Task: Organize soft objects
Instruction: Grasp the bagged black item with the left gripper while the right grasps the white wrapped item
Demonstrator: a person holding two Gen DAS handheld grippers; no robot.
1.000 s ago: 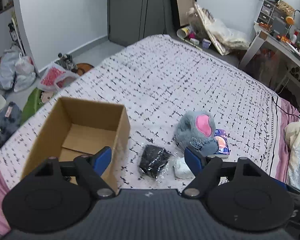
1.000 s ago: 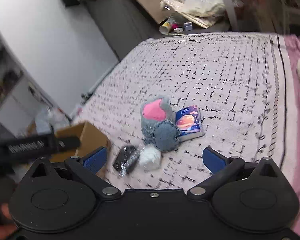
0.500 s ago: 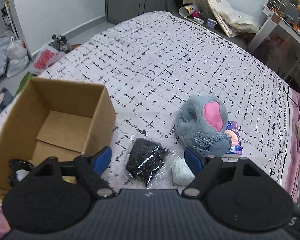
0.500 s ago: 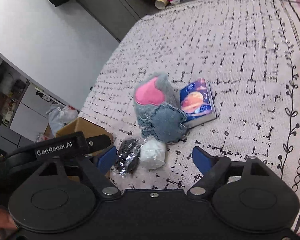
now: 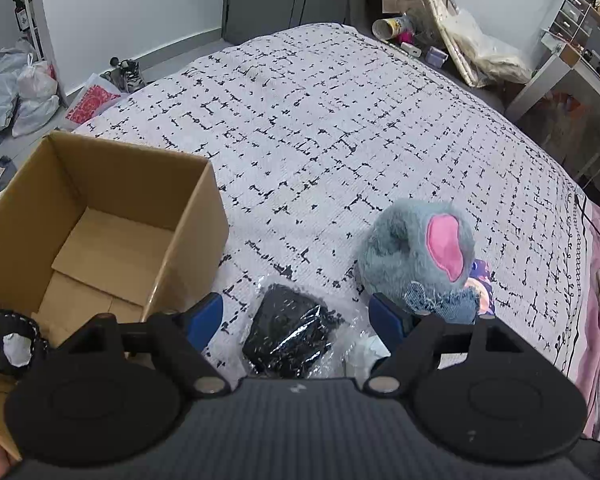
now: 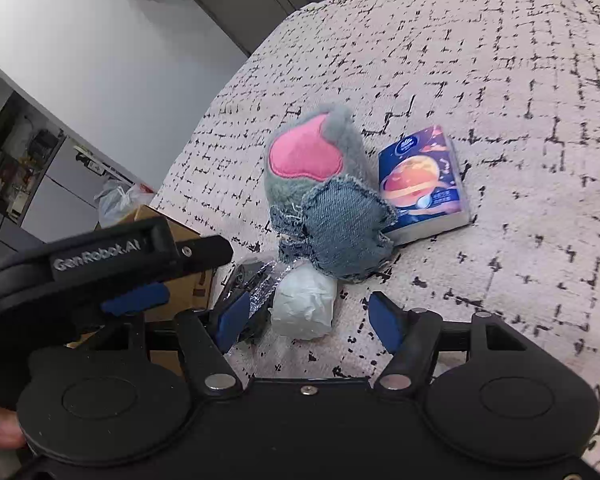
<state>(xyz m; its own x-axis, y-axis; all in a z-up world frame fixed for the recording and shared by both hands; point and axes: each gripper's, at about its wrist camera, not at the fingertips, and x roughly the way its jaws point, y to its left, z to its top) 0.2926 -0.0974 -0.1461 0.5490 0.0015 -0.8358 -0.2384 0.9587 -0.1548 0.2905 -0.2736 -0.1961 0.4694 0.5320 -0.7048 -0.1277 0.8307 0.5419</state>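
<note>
On the patterned bedspread (image 5: 340,120) lie a black bundle in clear plastic (image 5: 292,332), a white soft bundle (image 6: 304,306), a grey plush with a pink ear (image 6: 320,184) and a tissue pack (image 6: 420,184). My left gripper (image 5: 296,312) stands open just over the black bundle, its pads clear of it. My right gripper (image 6: 310,314) has the white bundle between its fingers; its jaws are closing and the pads still show gaps on both sides. The open cardboard box (image 5: 100,216) at the left holds a small black-and-white item (image 5: 12,344).
The left gripper's body (image 6: 112,272) crowds the right wrist view's left side, close to the right gripper. Bags (image 5: 20,88) and clutter sit on the floor beyond the bed's left edge. A desk (image 5: 572,68) stands at the far right.
Both grippers have dropped closer to the items on the bed. The right jaws have narrowed around the white bundle. The left gripper has come into the right wrist view.
</note>
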